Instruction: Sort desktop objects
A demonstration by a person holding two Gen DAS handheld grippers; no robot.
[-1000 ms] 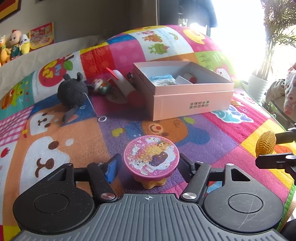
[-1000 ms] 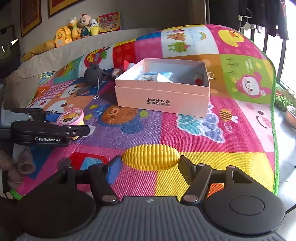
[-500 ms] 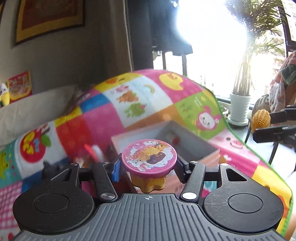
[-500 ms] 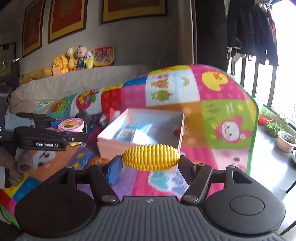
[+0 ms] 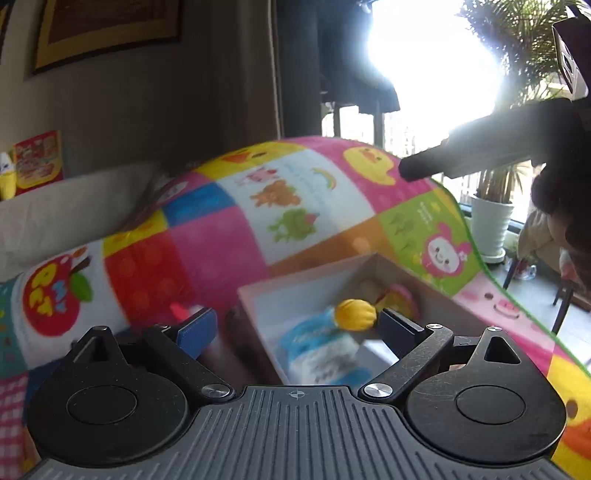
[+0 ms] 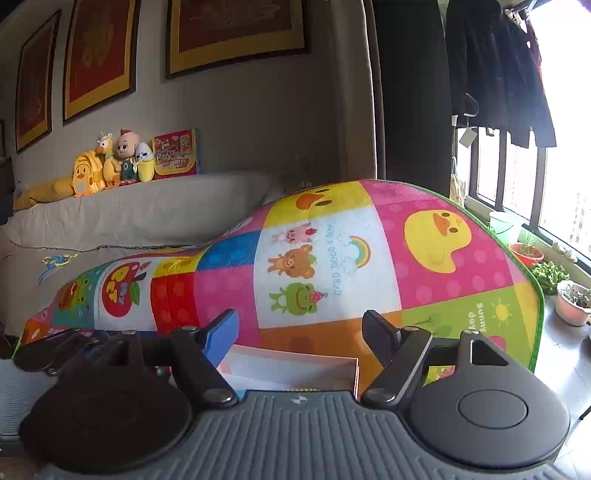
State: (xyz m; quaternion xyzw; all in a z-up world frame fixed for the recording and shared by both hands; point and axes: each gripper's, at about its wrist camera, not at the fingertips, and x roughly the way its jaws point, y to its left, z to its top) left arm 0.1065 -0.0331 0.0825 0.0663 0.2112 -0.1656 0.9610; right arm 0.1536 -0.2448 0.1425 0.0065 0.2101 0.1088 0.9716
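Left wrist view: one left gripper (image 5: 295,326), jaws opening, empty.
Box (image 5: 332,280): one, lower centre, holding one yellow corn toy (image 5: 355,314).
Right gripper (image 6: 300,334): one, jaws opening, empty.

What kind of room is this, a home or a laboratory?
Probably a home living room: a colourful cartoon play mat, plush toys on a grey sofa back, framed pictures on the wall.

A home, a lived-in family room. Centred on a bright cartoon play mat (image 6: 332,266); behind it a grey covered sofa (image 6: 140,214) topped with plush toys (image 6: 110,162), framed pictures (image 6: 236,33) above, potted plants (image 6: 572,302) to its right by the window.
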